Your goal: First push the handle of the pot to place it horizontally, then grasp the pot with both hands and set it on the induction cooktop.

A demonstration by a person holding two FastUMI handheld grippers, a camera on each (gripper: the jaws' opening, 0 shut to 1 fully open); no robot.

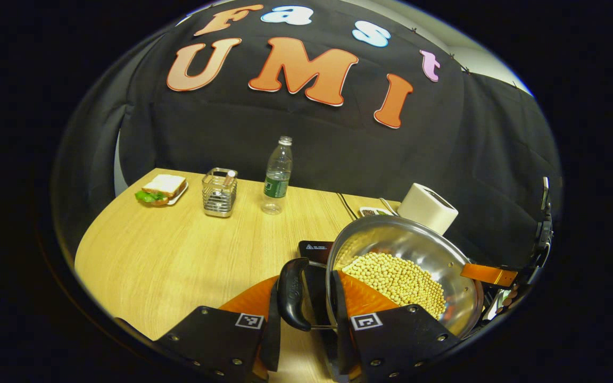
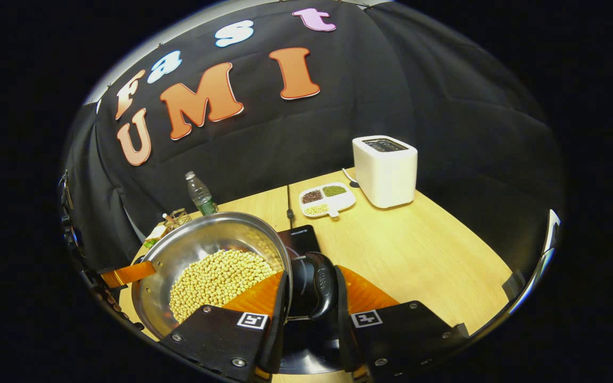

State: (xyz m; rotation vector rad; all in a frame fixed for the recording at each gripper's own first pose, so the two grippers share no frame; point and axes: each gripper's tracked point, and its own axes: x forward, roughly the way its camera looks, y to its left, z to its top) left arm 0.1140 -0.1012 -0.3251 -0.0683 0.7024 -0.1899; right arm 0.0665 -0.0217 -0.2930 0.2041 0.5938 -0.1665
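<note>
A steel pot (image 1: 418, 247) holding yellow soybeans (image 1: 399, 276) has a black side handle at each end. My left gripper (image 1: 305, 324) is shut on one black handle (image 1: 291, 300). In the right gripper view, my right gripper (image 2: 312, 319) is shut on the opposite handle (image 2: 321, 284) of the pot (image 2: 195, 244). The pot hangs over the black induction cooktop (image 1: 314, 247), whose glossy top (image 2: 302, 236) shows just beyond and beneath the handle. I cannot tell whether the pot's base touches it. Each view shows the other gripper's finger (image 1: 490, 275) (image 2: 125, 274) at the pot's far rim.
On the wooden table (image 1: 179, 255) stand a sandwich plate (image 1: 163, 189), a wire holder (image 1: 220, 192) and a water bottle (image 1: 277, 175). A white toaster (image 2: 385, 170) and a divided tray of beans (image 2: 328, 199) sit behind the cooktop, with a black cable (image 2: 288, 202) beside them.
</note>
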